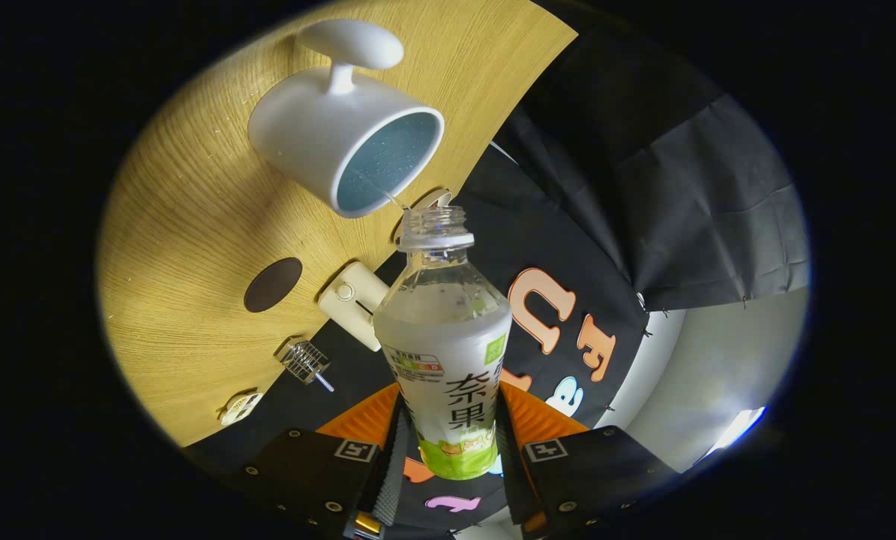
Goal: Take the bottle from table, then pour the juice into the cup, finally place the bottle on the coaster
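Note:
My gripper (448, 435) is shut on a clear, uncapped juice bottle (445, 330) with a white and green label, held between both fingers. The view is rolled, so the bottle is tilted with its open mouth close to the rim of the white cup (343, 135), which has a blue inside and a white handle. A thin stream runs from the bottle's mouth into the cup. The cup stands on the wooden table (193, 225). A dark brown round coaster (272, 284) lies on the table, to the side of the cup and nearer to my fingers.
A cream-coloured clamp-like device (352, 304) sits at the table's edge by the bottle. A small metal wire piece (305, 361) and a small white object (239, 407) also lie along that edge. Black cloth hangs beyond the table.

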Demonstrator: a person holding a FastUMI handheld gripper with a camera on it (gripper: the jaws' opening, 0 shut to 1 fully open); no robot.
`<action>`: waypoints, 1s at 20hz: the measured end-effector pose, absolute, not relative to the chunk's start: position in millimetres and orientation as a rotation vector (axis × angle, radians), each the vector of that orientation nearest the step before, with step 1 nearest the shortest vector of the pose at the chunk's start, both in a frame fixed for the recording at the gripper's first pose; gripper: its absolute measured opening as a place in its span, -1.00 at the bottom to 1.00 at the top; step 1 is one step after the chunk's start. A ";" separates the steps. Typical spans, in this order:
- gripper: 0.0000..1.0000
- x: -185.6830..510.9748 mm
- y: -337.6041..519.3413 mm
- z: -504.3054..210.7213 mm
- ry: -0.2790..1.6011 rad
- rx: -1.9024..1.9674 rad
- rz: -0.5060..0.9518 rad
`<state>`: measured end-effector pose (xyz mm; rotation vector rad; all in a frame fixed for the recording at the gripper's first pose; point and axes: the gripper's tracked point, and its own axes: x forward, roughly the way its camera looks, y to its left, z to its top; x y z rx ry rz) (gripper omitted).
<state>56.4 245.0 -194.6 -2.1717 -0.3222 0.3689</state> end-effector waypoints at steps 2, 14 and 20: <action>0.13 56.6 241.0 -201.5 -0.294 -2.155 0.383; 0.14 47.2 213.4 -267.9 0.096 -1.723 0.503; 0.14 46.1 210.9 -287.7 0.269 -1.378 0.471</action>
